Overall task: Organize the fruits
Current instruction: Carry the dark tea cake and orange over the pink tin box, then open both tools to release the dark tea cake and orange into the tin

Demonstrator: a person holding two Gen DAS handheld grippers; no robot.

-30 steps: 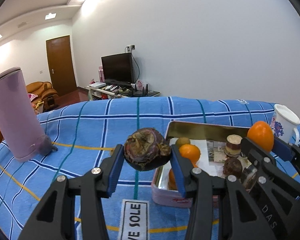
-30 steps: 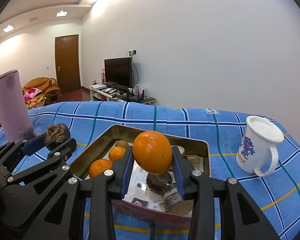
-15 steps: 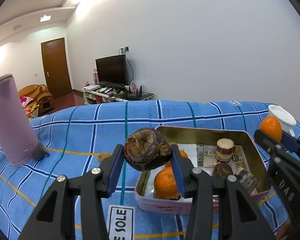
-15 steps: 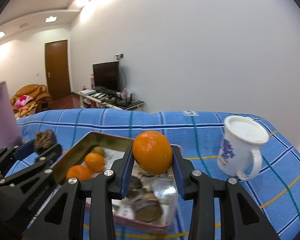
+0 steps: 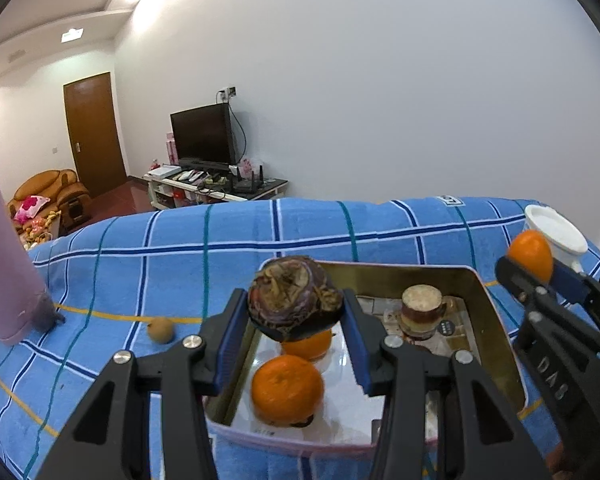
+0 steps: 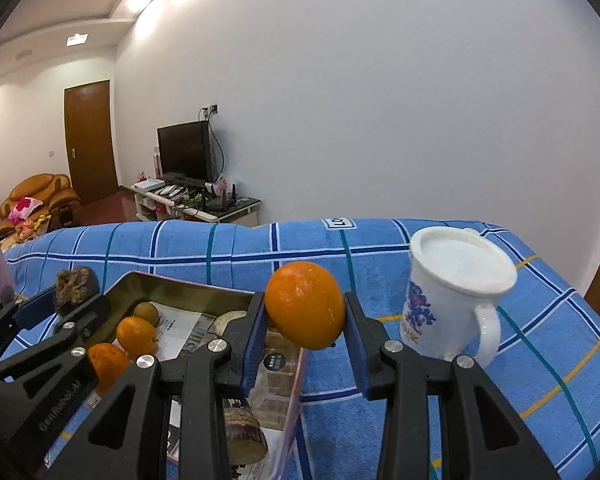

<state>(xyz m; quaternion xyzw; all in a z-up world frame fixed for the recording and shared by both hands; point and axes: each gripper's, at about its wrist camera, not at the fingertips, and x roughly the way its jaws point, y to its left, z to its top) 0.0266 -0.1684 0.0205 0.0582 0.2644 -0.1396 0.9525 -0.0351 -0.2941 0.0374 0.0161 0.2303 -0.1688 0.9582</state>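
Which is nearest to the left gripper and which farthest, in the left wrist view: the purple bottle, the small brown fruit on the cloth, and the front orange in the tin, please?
From the left gripper:
1. Front orange, in the tin just below the jaws.
2. Small brown fruit, on the cloth to the left.
3. Purple bottle, far left edge.

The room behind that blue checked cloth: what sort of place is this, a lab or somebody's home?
Most likely a home living room. A television stands on a low cabinet against the wall, an orange-brown armchair sits by a wooden door, and the cloth bears a household mug.
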